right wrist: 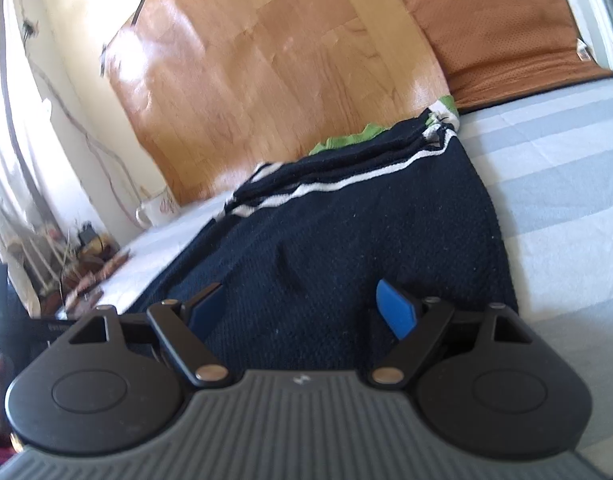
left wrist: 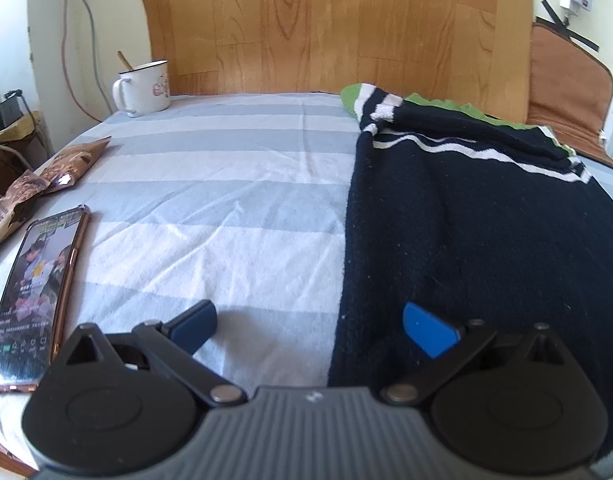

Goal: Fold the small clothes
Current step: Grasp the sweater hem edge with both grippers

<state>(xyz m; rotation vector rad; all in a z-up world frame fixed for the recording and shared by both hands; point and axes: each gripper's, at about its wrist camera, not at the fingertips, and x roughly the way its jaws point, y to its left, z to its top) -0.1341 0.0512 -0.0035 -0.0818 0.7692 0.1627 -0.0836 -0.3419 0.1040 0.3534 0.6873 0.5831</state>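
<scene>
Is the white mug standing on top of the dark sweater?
No, the white mug stands on the striped cloth, apart from the sweater.

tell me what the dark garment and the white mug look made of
Dark garment: looks like knitted yarn, wool or acrylic, matte; ribbed loops and lint specks show in the right wrist view.
White mug: likely enamelled metal, glossy; thin dark rim suggests it, though ceramic is possible.

my white enamel mug with a stick in it by the wood-grain board, phone lit up near me, brown snack bags beside it, tan cushion off right, all on my striped sheet
</scene>
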